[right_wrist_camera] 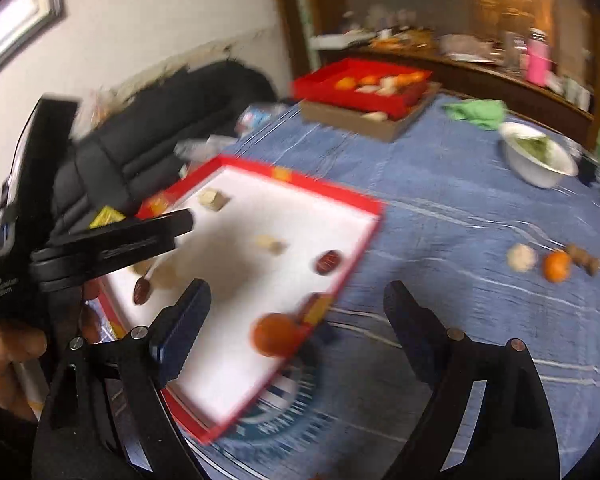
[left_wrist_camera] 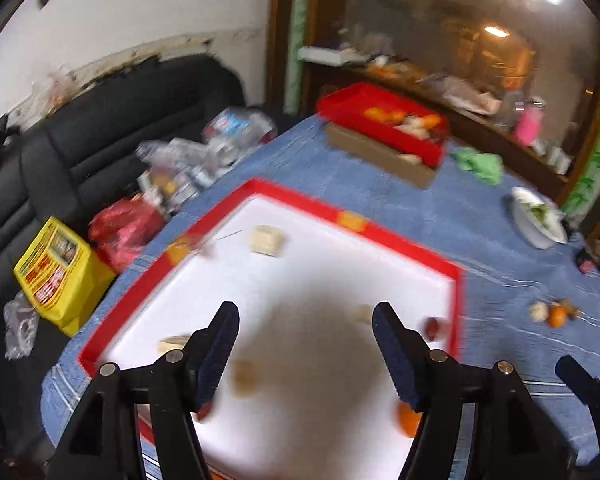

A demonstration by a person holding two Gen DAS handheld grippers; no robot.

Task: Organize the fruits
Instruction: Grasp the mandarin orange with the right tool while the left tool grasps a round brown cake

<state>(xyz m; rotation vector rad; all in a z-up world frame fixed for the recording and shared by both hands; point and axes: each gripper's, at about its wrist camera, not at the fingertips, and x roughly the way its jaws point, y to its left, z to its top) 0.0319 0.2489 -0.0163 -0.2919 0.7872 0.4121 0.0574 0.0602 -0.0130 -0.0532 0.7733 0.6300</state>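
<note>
Blue cloth (right_wrist_camera: 440,216) covers a table in a cluttered room, with a black sofa along its far left edge and a dark cabinet behind. On the near left part of the table sits a red-rimmed tray (right_wrist_camera: 364,236) with a white floor, holding scattered fruit: an orange (right_wrist_camera: 274,334) at its near right corner, two dark red dates and a few pale pieces. Both views are blurred. Near the table's right edge, well apart from the tray, lies a small loose group on the cloth: a pale round piece (right_wrist_camera: 522,257), a second orange (right_wrist_camera: 557,266) and brown bits just beside it. At the far edge, another red tray (right_wrist_camera: 324,90) holds more fruit. The left gripper (left_wrist_camera: 304,344) hangs over the near tray, jaws apart and empty. The right gripper (right_wrist_camera: 298,322) hangs at the tray's near right corner, jaws spread wide with nothing between the pads. The loose group lies ahead and to the right of the right gripper, so that hand is likely nearer for fetching it; the round fruits offer no long axis to align with.
</note>
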